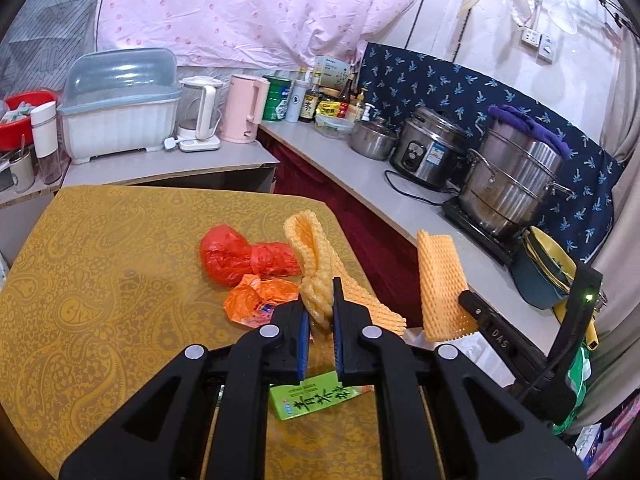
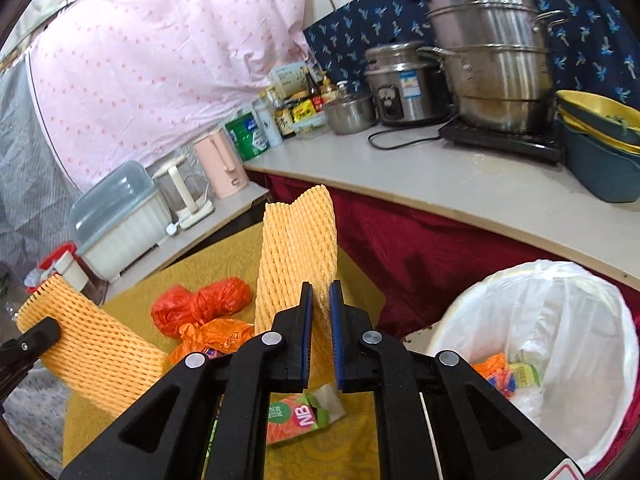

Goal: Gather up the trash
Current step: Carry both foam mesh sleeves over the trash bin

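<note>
The left gripper (image 1: 319,312) pinches one yellow foam fruit net (image 1: 316,268); the right gripper (image 2: 321,320) clamps another (image 2: 296,256). The white-lined round bin (image 2: 560,320) sits at four o'clock. Carry each net fully over the rim before releasing.

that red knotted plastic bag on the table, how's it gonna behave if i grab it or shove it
The red knotted bag looks crinkled and thin, so it will probably crush and flop rather than hold its shape. It seems puffy for its bulk, so it is likely light. On the smooth yellow tablecloth a push would probably slide it, perhaps nudging the orange wrapper beside it.
</note>
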Motion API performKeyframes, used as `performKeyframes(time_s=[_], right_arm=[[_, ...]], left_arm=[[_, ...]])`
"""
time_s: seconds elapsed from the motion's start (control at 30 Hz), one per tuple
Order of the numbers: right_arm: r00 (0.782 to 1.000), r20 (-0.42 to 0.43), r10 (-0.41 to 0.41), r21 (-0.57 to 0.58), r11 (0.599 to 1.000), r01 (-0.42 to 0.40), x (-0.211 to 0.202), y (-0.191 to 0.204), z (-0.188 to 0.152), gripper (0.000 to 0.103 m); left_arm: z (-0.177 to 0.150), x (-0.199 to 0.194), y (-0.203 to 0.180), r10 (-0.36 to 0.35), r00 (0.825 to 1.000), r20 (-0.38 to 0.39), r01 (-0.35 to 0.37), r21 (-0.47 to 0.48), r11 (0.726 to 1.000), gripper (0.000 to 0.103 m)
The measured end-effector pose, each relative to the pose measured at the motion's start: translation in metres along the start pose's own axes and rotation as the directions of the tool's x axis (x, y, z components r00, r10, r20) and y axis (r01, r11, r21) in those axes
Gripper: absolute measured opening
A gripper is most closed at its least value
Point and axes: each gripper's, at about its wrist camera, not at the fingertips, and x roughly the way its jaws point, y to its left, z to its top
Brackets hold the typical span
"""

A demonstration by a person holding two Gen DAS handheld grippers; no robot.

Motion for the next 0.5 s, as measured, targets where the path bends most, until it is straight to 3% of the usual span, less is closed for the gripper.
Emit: performKeyframes(time_s=[0.5], right_arm=[[0.987, 0.112, -0.111, 0.116, 0.988, 0.098, -0.098, -0.096, 0.001, 0.008]], left_arm=[[-0.026, -0.003, -0.111, -0.126, 0.991, -0.051, 0.132, 0.126, 0.983, 0.009]])
